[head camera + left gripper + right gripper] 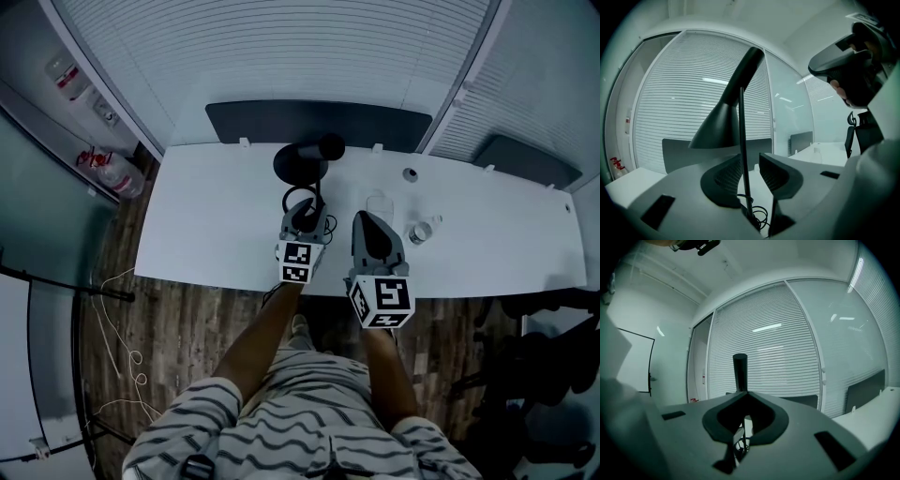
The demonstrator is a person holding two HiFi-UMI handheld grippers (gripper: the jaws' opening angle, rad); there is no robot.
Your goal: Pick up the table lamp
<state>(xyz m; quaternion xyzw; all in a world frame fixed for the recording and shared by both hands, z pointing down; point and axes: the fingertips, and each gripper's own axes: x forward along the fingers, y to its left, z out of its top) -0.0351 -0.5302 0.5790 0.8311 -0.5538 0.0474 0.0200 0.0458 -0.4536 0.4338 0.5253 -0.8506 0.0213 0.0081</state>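
The black table lamp (302, 164) stands on the white table (216, 225), its round base at the back and its head (330, 145) pointing right. In the left gripper view its cone shade (723, 124) rises overhead and its thin stem (742, 136) runs down between the jaws. My left gripper (305, 214) (750, 158) is open around that stem, which lies close to the left pad (727, 174). My right gripper (367, 221) (747, 393) hovers just right of the lamp, shut and holding nothing. The lamp head (739, 371) shows beyond its tips.
The lamp's coiled cable (757, 216) lies by the stem's foot. A small bottle (424, 230) lies on the table to the right, with a small round object (410, 174) behind it. A dark partition panel (319, 122) lines the table's back edge. Window blinds stand beyond.
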